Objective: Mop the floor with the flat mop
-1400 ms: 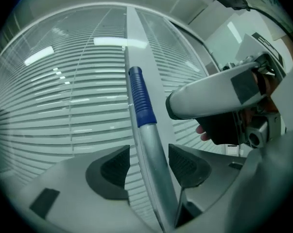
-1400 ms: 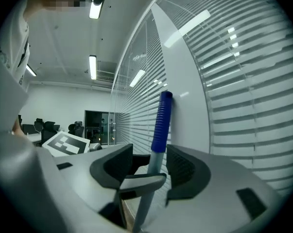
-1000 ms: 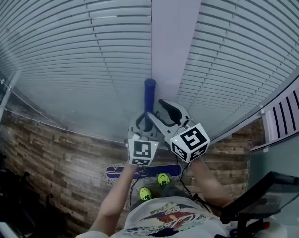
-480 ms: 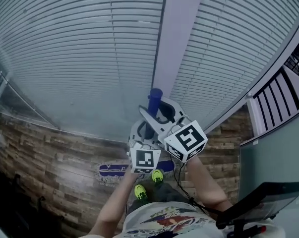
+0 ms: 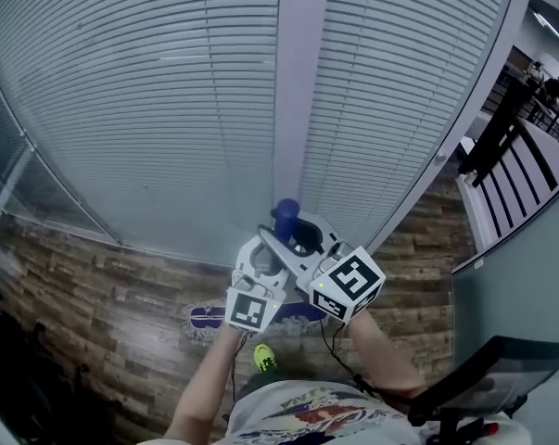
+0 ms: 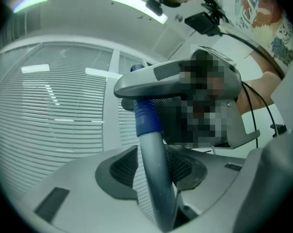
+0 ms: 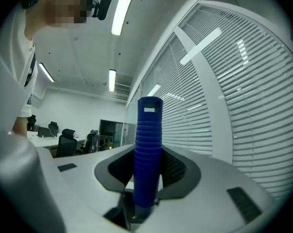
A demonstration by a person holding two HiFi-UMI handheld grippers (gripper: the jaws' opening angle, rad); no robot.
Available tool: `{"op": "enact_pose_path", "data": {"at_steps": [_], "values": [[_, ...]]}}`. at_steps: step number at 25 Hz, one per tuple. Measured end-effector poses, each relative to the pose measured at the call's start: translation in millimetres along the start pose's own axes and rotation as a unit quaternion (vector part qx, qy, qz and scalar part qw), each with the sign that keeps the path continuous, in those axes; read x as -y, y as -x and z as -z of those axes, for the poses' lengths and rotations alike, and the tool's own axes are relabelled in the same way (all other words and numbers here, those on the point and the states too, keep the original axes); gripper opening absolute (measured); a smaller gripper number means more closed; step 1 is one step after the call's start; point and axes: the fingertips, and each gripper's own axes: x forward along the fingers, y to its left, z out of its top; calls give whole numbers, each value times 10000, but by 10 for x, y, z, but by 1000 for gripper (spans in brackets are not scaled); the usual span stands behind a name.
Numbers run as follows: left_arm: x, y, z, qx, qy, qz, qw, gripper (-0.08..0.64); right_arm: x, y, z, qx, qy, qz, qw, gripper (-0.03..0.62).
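Observation:
The flat mop's handle stands upright in front of me, its blue ribbed grip (image 5: 285,214) (image 7: 147,149) at the top. The mop head (image 5: 207,318) lies on the wood floor (image 5: 103,295) by the blinds. My left gripper (image 5: 268,248) (image 6: 153,176) is shut on the grey pole (image 6: 153,164) below the blue grip; its jaws have just been opening slightly, the pole still between the pads. My right gripper (image 5: 302,232) (image 7: 146,181) is shut on the blue grip just above the left one; its jaws have just been closing.
A glass wall with slatted blinds (image 5: 149,109) and a white pillar (image 5: 302,82) stands right ahead. A black railing (image 5: 511,146) is at the right, a dark machine (image 5: 488,383) at the lower right. One green shoe (image 5: 263,357) shows below the grippers. Office chairs (image 7: 63,142) stand far off.
Both grippers have moved together with the handle, and the mop head has slid left across the floor. The railing at the right has come further into view; only one shoe shows now.

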Motion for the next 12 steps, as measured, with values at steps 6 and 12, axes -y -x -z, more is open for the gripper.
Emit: {"op": "enact_pose_path", "data": {"at_steps": [6, 12], "values": [[1185, 605, -287, -402, 757, -314, 9958, 84, -883, 1226, 0, 474, -40, -386, 9981, 123], [2409, 1102, -484, -753, 657, -600, 9932, 84, -1661, 2477, 167, 675, -22, -816, 9944, 126]]}}
